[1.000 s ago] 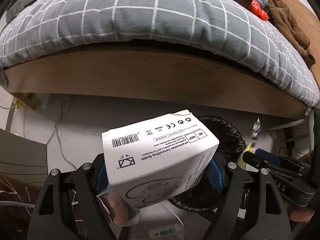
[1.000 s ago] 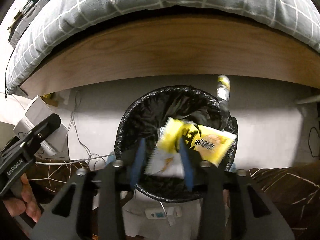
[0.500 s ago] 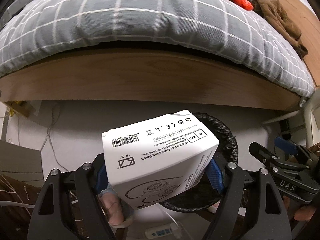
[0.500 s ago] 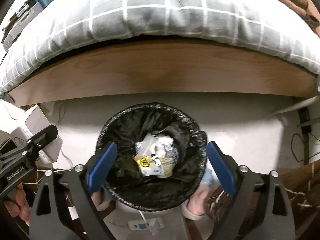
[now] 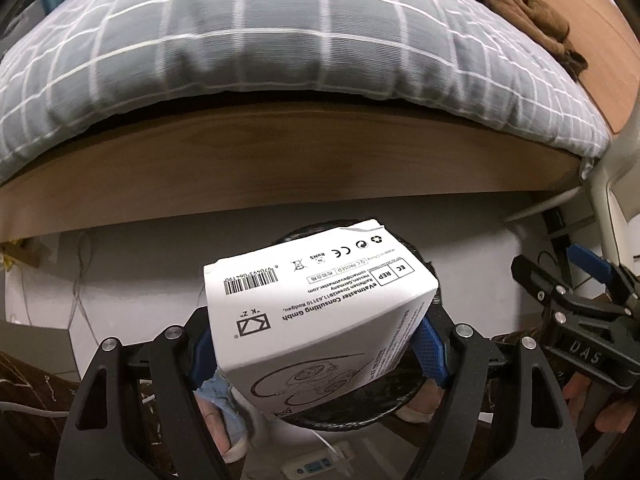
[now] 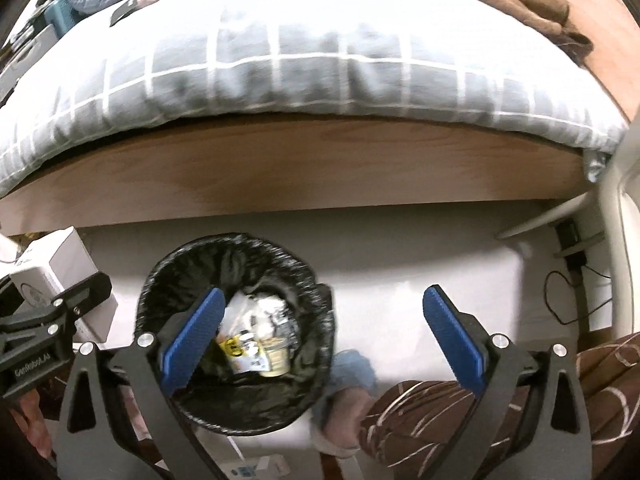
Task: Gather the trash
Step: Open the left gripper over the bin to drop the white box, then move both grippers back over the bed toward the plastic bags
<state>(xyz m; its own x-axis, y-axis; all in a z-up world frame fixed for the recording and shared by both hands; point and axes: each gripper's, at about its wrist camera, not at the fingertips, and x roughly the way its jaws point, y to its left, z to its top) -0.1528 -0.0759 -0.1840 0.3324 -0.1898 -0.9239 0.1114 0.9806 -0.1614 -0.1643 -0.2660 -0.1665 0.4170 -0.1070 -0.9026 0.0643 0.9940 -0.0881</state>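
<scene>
Clamping white box (image 5: 316, 312), left claw (image 5: 316, 344) over bin rim (image 5: 434, 292).

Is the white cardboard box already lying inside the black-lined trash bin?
No, the white cardboard box is clamped in the left gripper, above the black-lined trash bin.

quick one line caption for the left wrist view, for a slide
Left tool holds a white carton above the black-lined trash bin beside the bed.
</scene>
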